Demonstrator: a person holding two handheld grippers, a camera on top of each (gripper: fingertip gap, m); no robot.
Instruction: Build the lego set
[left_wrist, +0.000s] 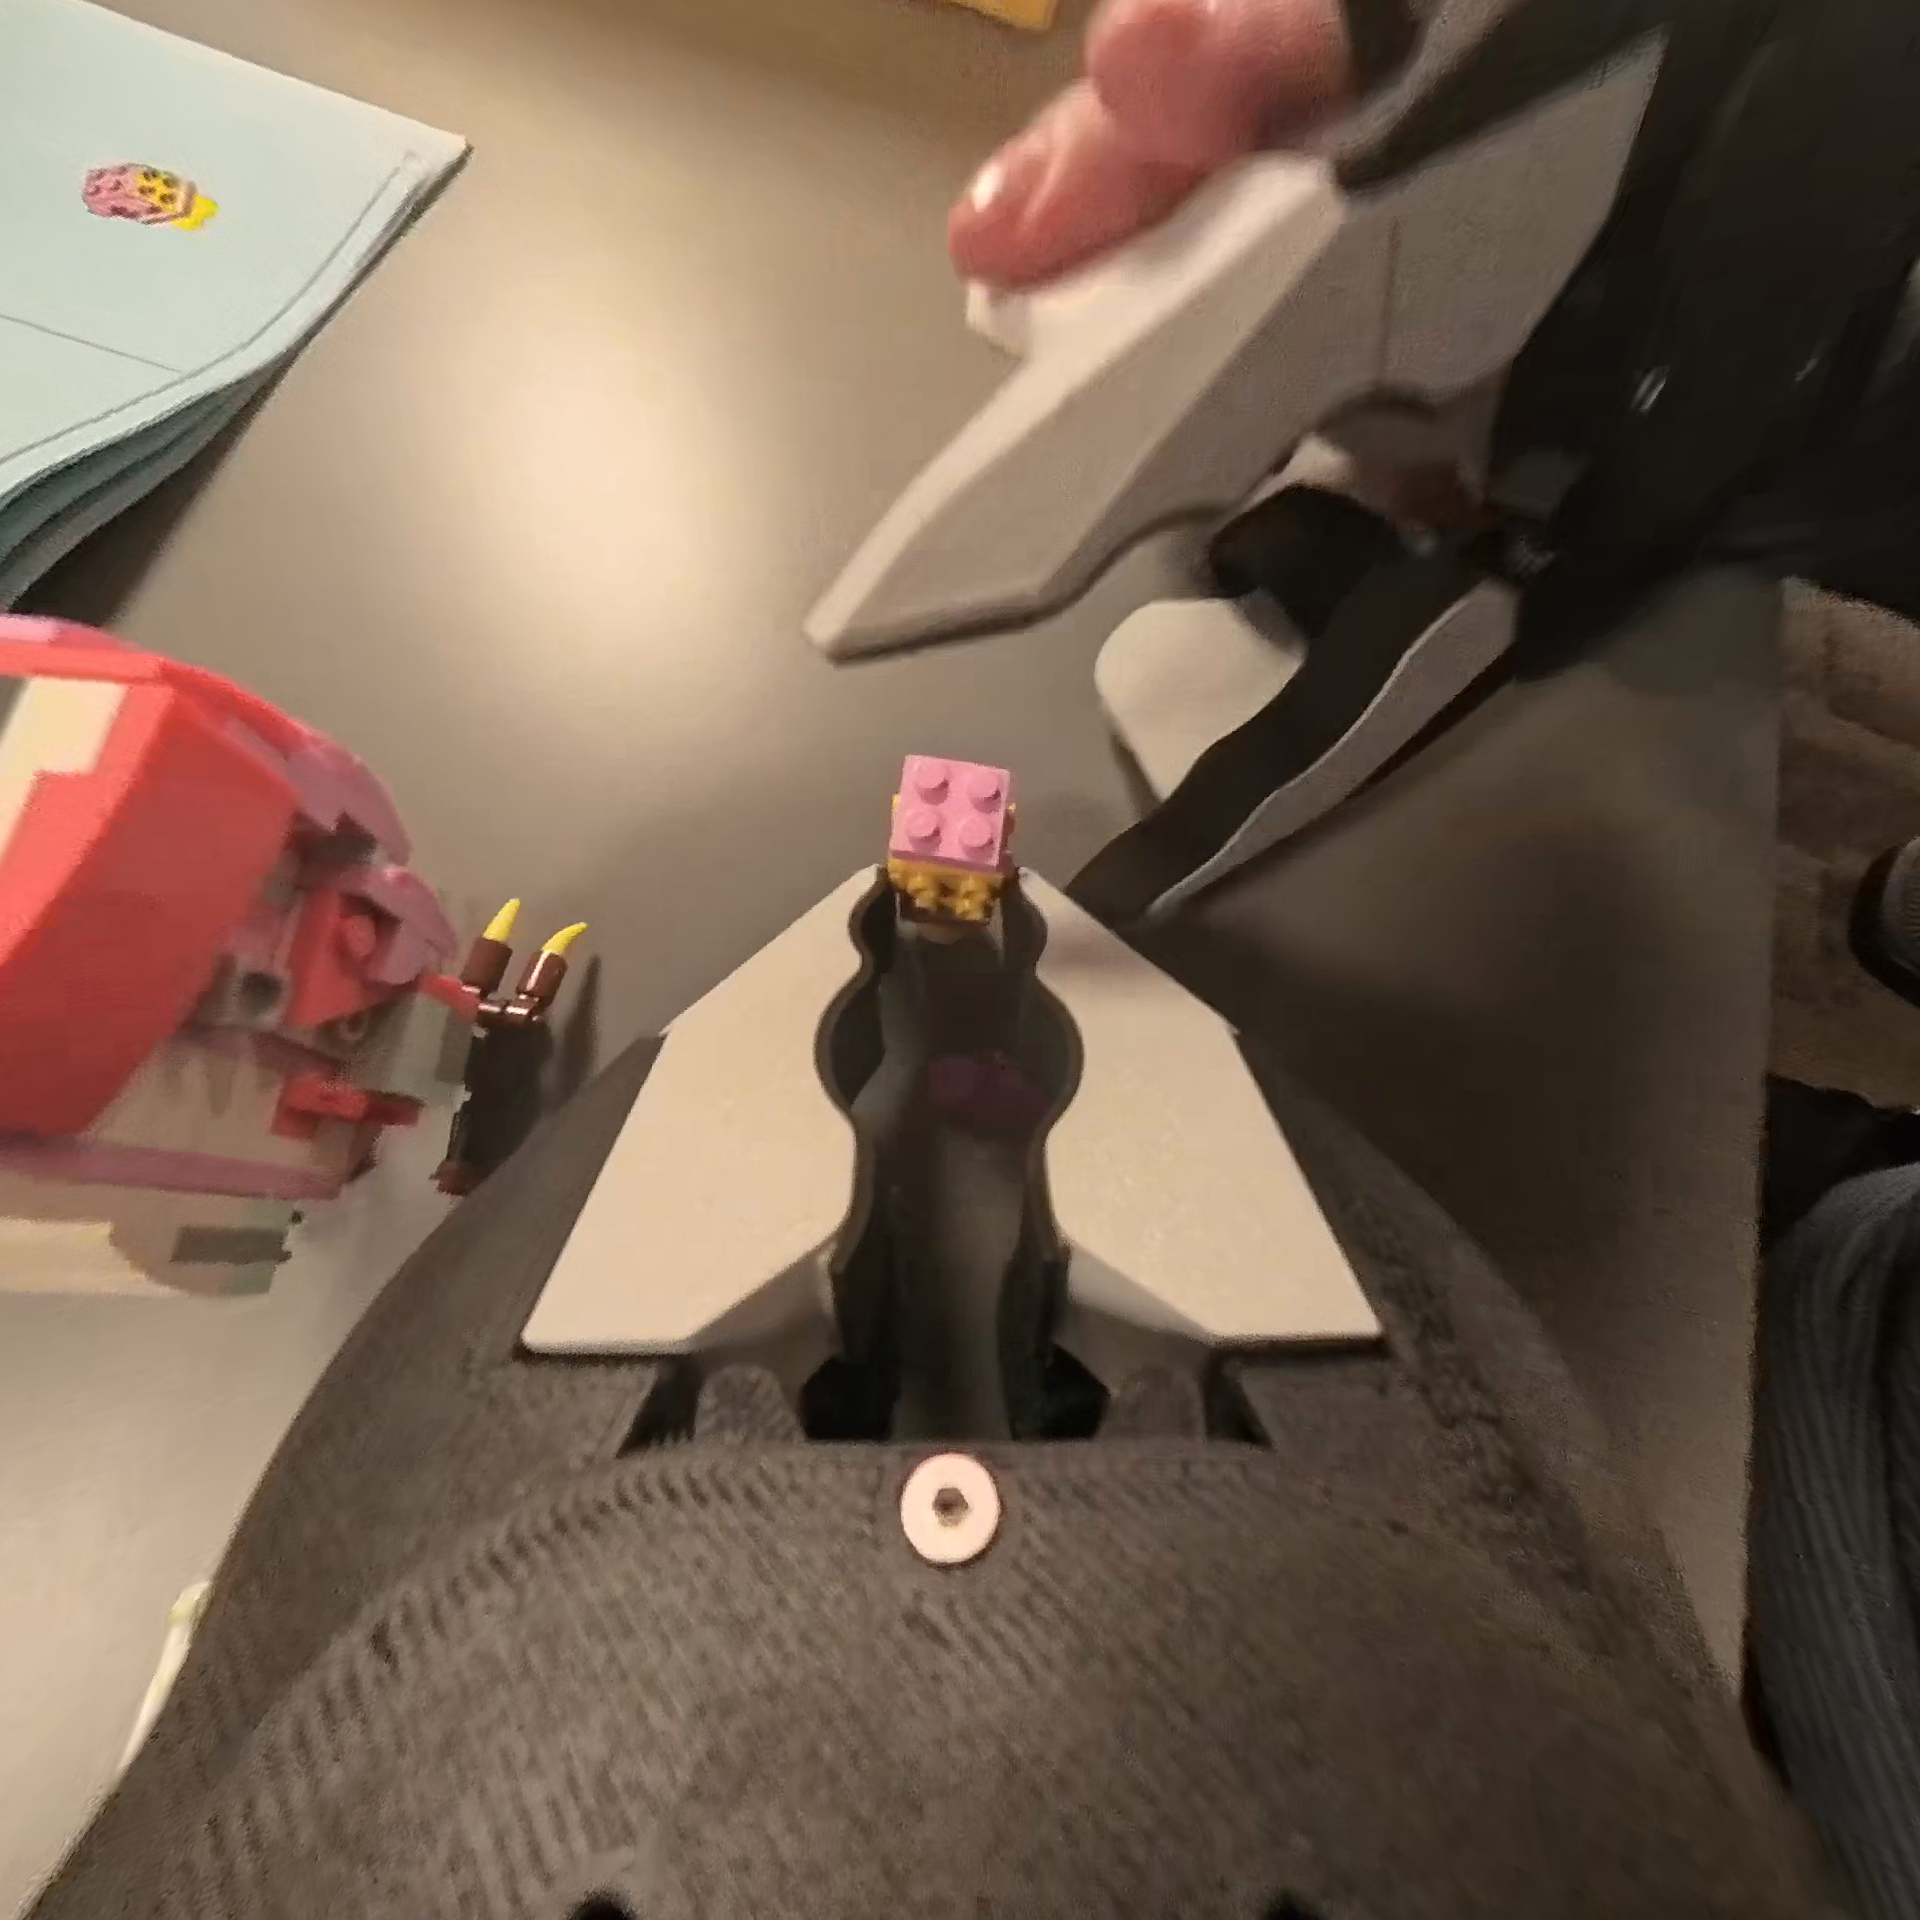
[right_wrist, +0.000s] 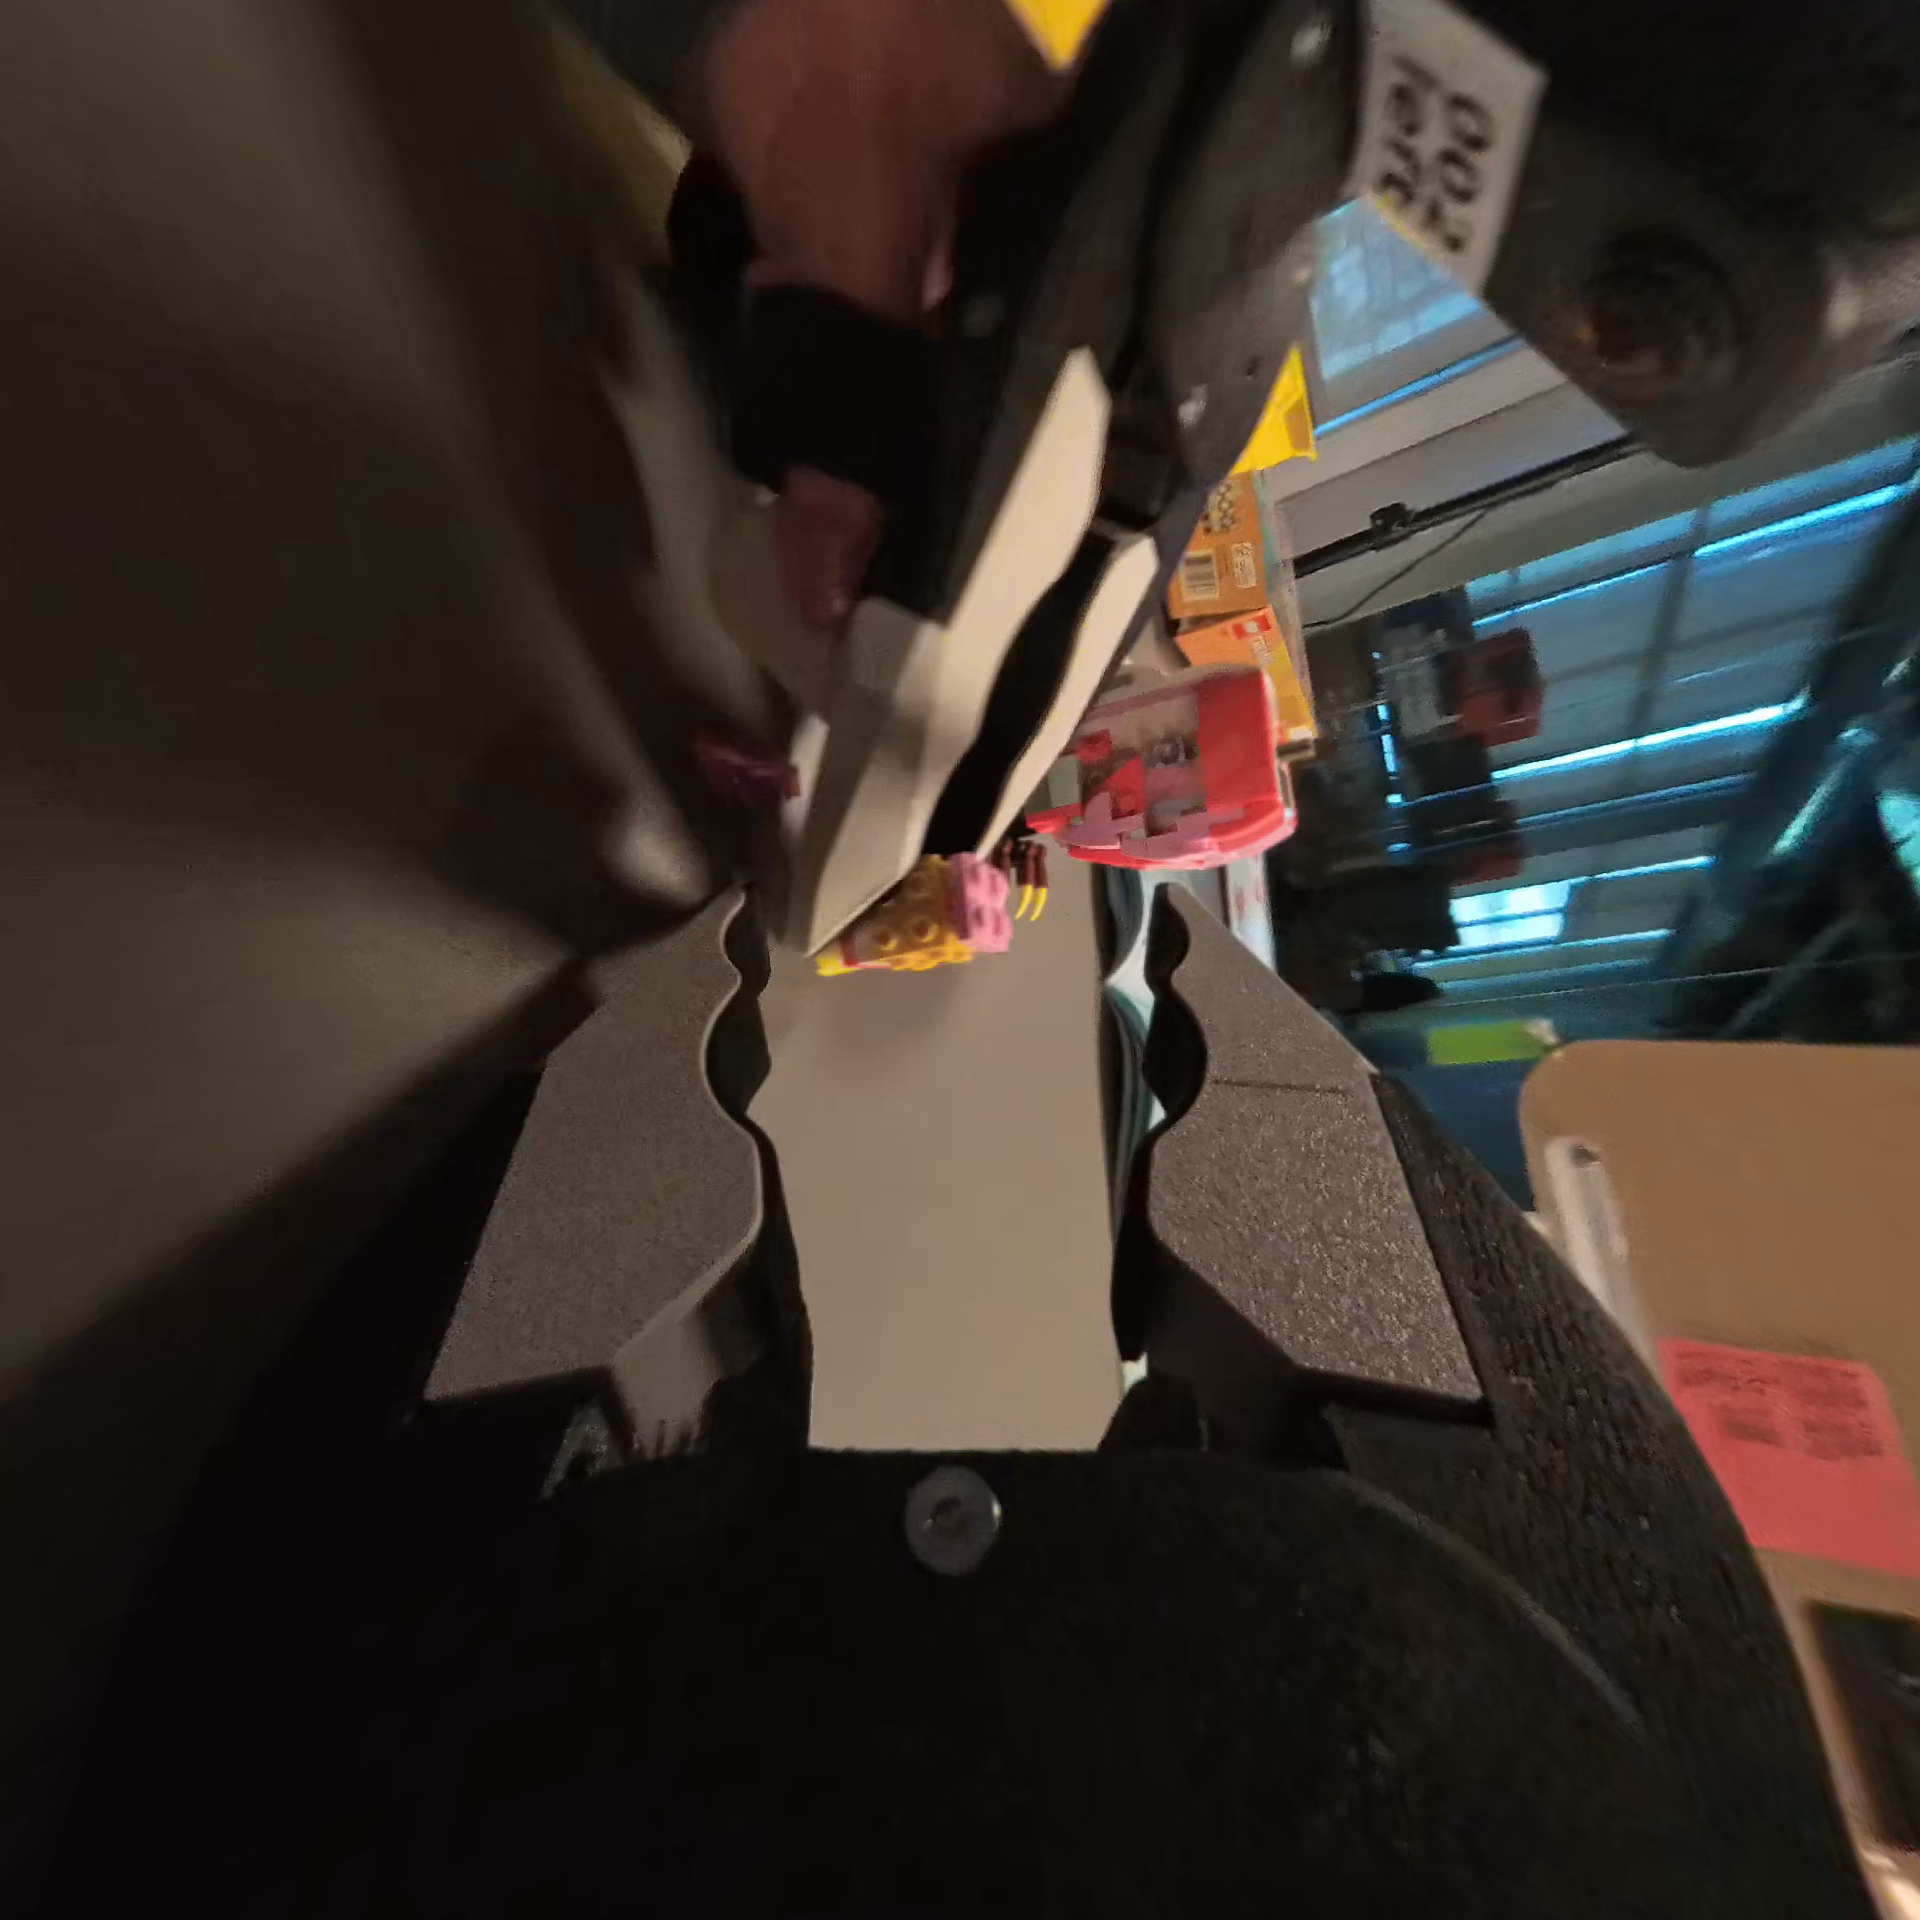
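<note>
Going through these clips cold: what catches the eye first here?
A small pink and yellow brick assembly pinched at the tips of the left gripper, centre frame. The right gripper gapes open and empty beside it, and a red and pink brick model sits at far left.

A small brick piece (left_wrist: 951, 840), pink studded plate over a yellow studded body, sat at frame centre, pinched between the fingertips of the left hand-held gripper (left_wrist: 951, 894), raised above the grey bench (left_wrist: 644, 540).
</note>
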